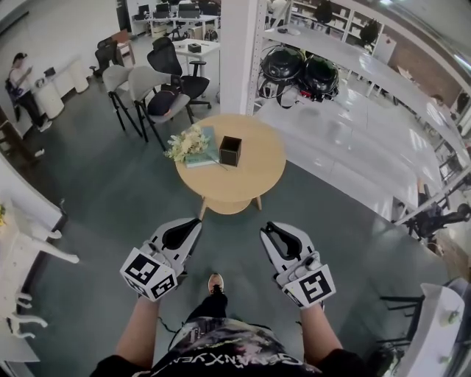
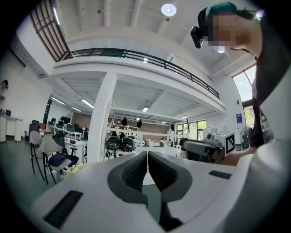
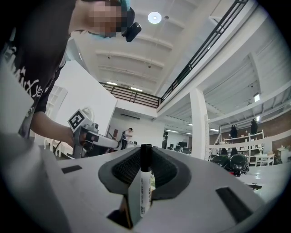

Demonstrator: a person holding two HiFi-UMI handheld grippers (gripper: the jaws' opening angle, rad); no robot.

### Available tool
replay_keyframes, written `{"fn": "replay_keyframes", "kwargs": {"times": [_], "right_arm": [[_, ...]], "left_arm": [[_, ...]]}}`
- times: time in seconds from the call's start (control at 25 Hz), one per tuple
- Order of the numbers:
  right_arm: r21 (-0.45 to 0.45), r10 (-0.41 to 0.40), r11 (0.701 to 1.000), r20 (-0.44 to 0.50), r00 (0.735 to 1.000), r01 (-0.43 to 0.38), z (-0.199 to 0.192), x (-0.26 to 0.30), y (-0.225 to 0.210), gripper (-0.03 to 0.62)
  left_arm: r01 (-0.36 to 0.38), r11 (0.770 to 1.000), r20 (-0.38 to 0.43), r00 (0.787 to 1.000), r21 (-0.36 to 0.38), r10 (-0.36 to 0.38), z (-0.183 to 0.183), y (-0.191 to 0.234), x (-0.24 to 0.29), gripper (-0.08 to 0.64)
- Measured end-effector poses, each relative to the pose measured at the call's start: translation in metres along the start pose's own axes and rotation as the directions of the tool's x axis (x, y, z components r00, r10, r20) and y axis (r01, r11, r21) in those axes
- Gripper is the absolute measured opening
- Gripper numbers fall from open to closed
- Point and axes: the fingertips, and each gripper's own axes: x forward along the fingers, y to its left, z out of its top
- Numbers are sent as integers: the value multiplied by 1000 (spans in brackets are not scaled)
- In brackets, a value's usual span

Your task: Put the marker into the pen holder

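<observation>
Ahead, the round wooden table [image 1: 250, 180] stands well apart from the person, so both claws are carried level, not reaching. The left claw [image 1: 191, 223] has its jaws pressed together on nothing, seemingly idle. The right claw [image 1: 268, 231] is clamped on its load. The black pen holder [image 1: 230, 150] sits mid-table, mouth up, right of a flower bunch [image 1: 185, 142]. The marker [image 3: 145, 191] stands upright between the right pads, black cap up, probably so it can drop straight in.

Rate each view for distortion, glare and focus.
Head view: fisheye bends the room's edges; the round table is sharp and evenly lit. Left gripper view: dark round border, and the ceiling lamp blows out. Right gripper view: same border, marker fairly sharp.
</observation>
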Motion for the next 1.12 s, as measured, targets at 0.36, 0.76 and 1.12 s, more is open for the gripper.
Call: {"fn": "replay_keyframes", "kwargs": {"times": [0.36,0.76,1.12], "right_arm": [[0,-38,999,21,999,38,1,70,-45,67],[9,-45,999,-33,998,46,-17,141,-72,67],[12,-73,997,-43,996,73,-25,178,-84,67]], "left_arm": [[22,1000,-10,1000,-16,-23,7,70,43,25],[51,998,-17,999,-22,-51,13,141,78,23],[76,997,-21,997,-33,-77,10,179,93,23]]}}
